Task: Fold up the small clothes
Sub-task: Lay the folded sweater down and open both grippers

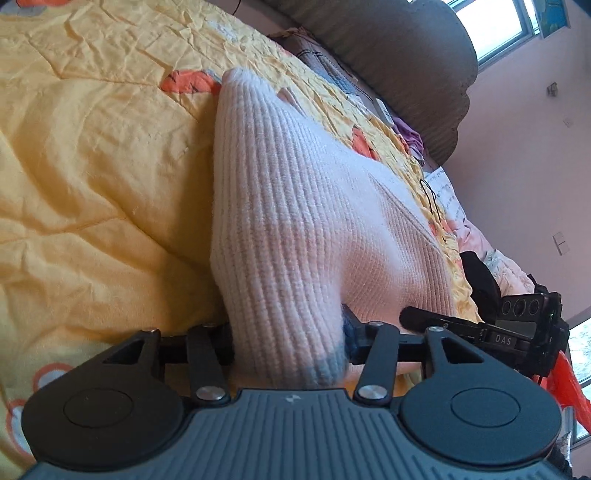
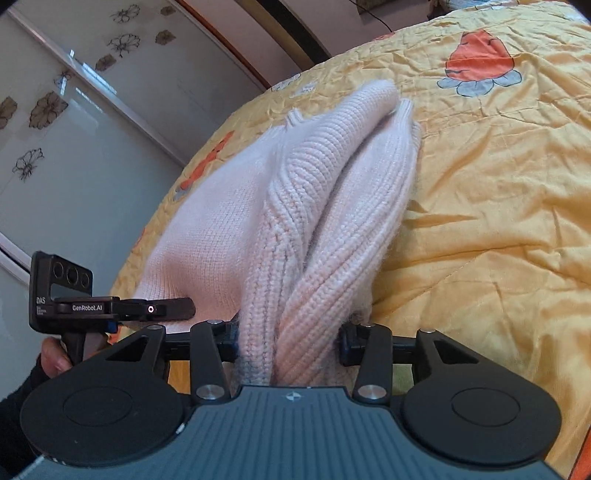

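A pale pink ribbed knit sweater (image 1: 295,221) lies bunched on a yellow quilt (image 1: 92,166) with orange prints. In the left wrist view my left gripper (image 1: 288,341) is shut on a thick fold of its ribbed edge, which fills the gap between the jaws. In the right wrist view the sweater (image 2: 332,206) runs away from me in twisted folds, and my right gripper (image 2: 288,345) is shut on another bunched part. A finger (image 1: 436,318) of the right gripper shows at the left view's right side; a finger (image 2: 166,308) of the left gripper shows at the right view's left side.
The quilt (image 2: 498,221) spreads wide around the sweater. A grey-brown headboard (image 1: 406,55) and a window (image 1: 498,29) stand beyond the bed. A flower-patterned glass wardrobe door (image 2: 74,147) runs along the bed's far side. A person's hand (image 2: 55,356) holds the left gripper's handle.
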Available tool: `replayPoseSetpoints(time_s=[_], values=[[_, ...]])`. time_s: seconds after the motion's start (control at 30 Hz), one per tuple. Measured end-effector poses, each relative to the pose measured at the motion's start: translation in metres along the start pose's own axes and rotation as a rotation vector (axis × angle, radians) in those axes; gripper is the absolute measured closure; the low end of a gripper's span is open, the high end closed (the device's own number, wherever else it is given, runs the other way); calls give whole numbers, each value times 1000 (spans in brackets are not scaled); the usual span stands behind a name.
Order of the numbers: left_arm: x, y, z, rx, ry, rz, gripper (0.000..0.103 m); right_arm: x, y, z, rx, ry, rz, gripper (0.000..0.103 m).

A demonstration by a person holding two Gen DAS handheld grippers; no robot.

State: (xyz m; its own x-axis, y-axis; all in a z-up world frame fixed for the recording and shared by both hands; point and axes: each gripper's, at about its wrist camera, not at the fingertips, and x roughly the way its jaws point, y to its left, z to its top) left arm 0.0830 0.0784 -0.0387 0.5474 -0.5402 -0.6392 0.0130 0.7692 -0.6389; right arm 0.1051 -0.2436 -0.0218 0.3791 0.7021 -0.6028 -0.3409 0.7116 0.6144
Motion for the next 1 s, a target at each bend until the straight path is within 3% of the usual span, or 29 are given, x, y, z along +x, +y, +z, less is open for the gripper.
replayPoseSetpoints(time_s=[0.07, 0.1, 0.13, 0.17, 0.23, 0.3, 0.33, 0.43, 0.53, 0.67, 0.77, 0.9, 1.0], values=[[-24, -5, -3, 25, -35, 43, 44, -7, -2, -2, 41, -15, 6, 44], [-40, -9, -4, 49, -81, 63, 44, -14, -2, -1, 64, -21, 0, 37], [-55, -14, -4, 80, -131, 85, 43, -24, -2, 0, 84, -44, -14, 37], [-72, -22, -3, 125, -196, 118, 41, -38, -1, 1, 90, -86, -22, 38], [-89, -45, -1, 218, -346, 237, 21, -70, 0, 4, 108, -207, -39, 36], [-80, -71, -2, 330, -467, 348, 17, -93, 6, 11, 138, -336, -93, 35], [-67, -82, -2, 388, -485, 382, 17, -96, 14, 15, 132, -382, -113, 35], [-16, -104, -3, 466, -440, 410, 17, -72, 46, 32, 42, -424, -145, 33], [25, -102, -10, 497, -346, 443, 16, -21, 79, 40, -109, -319, -187, 31], [36, -88, -15, 475, -346, 441, 13, 37, 82, 36, -205, -167, -318, 31], [43, -85, -13, 478, -344, 437, 6, 47, 82, 26, -286, -188, -327, 30], [40, -88, -10, 455, -330, 445, 2, 45, 75, 34, -243, -181, -284, 32], [28, -87, -12, 413, -334, 448, 2, 28, 80, 28, -204, -228, -282, 34]])
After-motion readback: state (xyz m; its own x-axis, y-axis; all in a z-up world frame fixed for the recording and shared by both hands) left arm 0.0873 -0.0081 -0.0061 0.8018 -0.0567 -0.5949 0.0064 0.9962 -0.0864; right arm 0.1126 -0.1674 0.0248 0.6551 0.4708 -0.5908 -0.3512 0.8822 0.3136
